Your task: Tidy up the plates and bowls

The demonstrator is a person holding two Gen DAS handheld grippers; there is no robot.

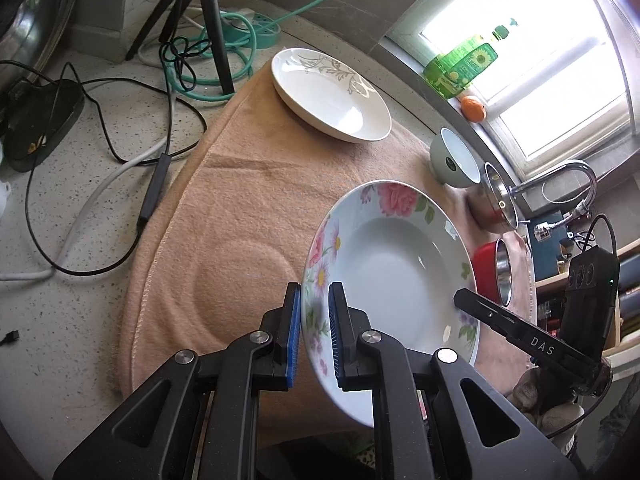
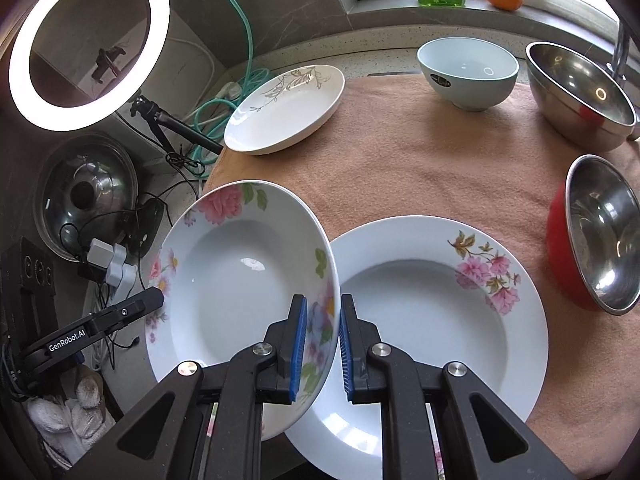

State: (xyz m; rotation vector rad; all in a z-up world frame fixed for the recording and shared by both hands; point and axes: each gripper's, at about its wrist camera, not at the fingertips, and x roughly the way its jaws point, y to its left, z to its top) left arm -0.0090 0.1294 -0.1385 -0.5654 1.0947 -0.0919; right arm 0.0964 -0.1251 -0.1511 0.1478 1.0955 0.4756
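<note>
Plate (image 2: 240,280) with the rose rim is off the towel (image 2: 420,168), tilted and carried between both hands — the stacking step, I judge. Left gripper (image 1: 314,332) has its jaws nearly shut on the plate's left rim; right gripper (image 2: 323,350) is clamped likewise on the right rim. A second floral plate (image 2: 440,320) lies flat just right of it and partly under its edge. Next move, likely: level the held plate, centre it over that one, lower evenly.
</note>
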